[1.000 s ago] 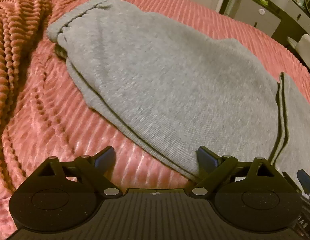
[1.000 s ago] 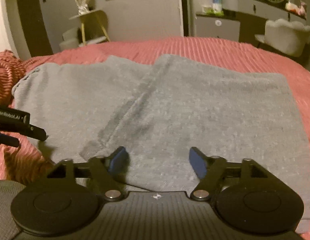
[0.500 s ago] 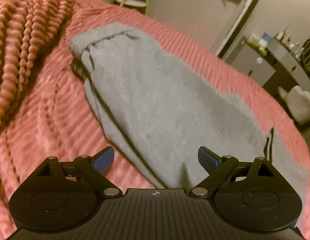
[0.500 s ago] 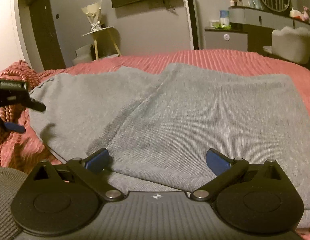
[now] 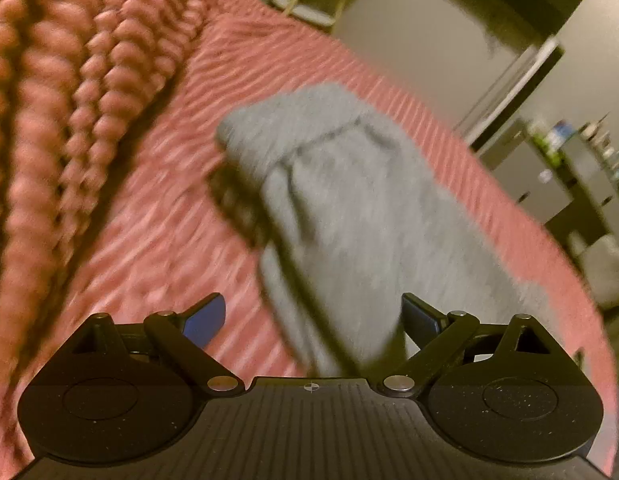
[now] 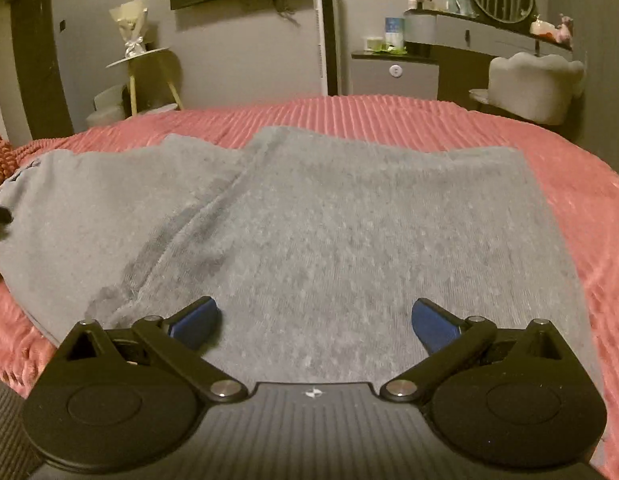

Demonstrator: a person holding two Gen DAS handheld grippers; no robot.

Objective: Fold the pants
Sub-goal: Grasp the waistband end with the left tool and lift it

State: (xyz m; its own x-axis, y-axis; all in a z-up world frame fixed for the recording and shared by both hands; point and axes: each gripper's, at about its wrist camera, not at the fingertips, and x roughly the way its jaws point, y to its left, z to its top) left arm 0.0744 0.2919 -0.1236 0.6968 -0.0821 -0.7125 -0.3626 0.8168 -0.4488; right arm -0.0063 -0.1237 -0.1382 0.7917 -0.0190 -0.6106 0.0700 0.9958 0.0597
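Grey pants (image 6: pixel 349 232) lie folded flat on a pink ribbed bedspread (image 6: pixel 389 116); a folded-over layer covers the right part, with its edge running diagonally at left. My right gripper (image 6: pixel 314 320) is open and empty, just above the near edge of the pants. In the blurred left wrist view, the pants (image 5: pixel 369 208) stretch away with the waistband end farthest. My left gripper (image 5: pixel 313 316) is open and empty, straddling the near left edge of the pants.
A chunky knitted pink blanket (image 5: pixel 49 100) lies bunched on the left of the bed. Beyond the bed stand a small side table (image 6: pixel 145 68), a dresser with bottles (image 6: pixel 449 52) and a grey chair (image 6: pixel 537 88).
Both grippers have lifted and tilted up, showing more of the room. The right jaws have opened wider. The left gripper has swung left toward the pants' edge.
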